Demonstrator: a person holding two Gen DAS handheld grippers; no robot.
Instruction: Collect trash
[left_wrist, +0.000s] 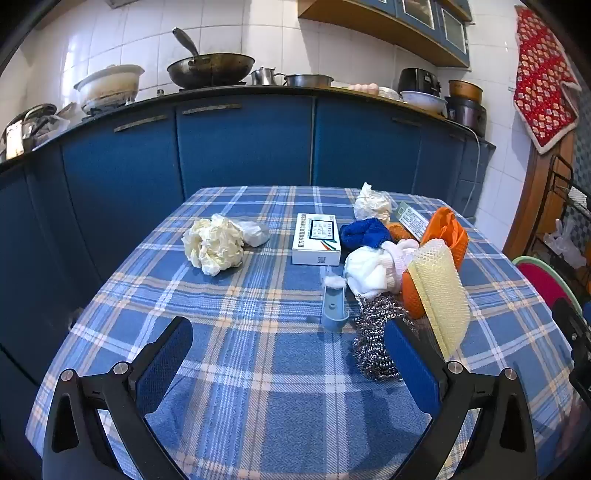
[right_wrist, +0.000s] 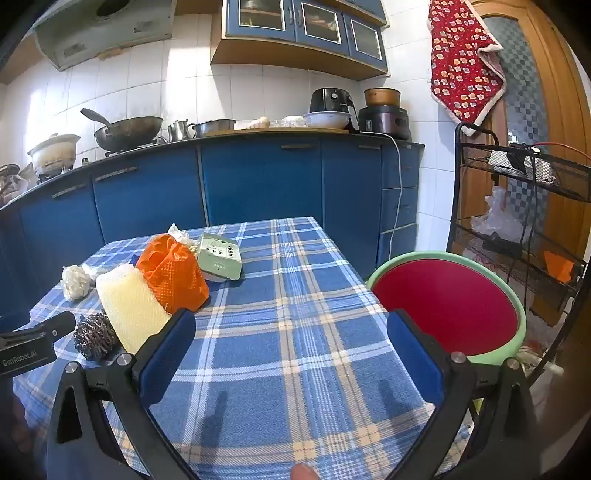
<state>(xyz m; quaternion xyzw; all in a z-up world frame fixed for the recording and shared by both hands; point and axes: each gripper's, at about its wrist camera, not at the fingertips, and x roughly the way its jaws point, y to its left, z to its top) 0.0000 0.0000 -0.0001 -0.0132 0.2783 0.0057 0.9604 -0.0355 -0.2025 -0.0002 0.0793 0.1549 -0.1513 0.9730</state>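
Trash lies scattered on a blue plaid tablecloth (left_wrist: 258, 350). In the left wrist view I see crumpled cream paper (left_wrist: 214, 243), a white box (left_wrist: 316, 239), a blue cloth (left_wrist: 362, 232), white rags (left_wrist: 373, 269), a steel scourer (left_wrist: 373, 339), a yellow mesh sponge (left_wrist: 439, 291), an orange bag (left_wrist: 447, 229) and a blue plastic hook (left_wrist: 334, 310). My left gripper (left_wrist: 288, 354) is open over bare cloth, the scourer just inside its right finger. My right gripper (right_wrist: 291, 350) is open above the table's near right part, with the sponge (right_wrist: 129, 306), orange bag (right_wrist: 173, 277) and scourer (right_wrist: 94, 336) to its left.
A red basin with a green rim (right_wrist: 450, 306) sits just off the table's right edge. A black wire rack (right_wrist: 524, 206) stands further right. Blue kitchen cabinets (left_wrist: 243, 144) with a wok (left_wrist: 210, 68) and pots run behind the table. A pale green box (right_wrist: 219, 256) lies mid-table.
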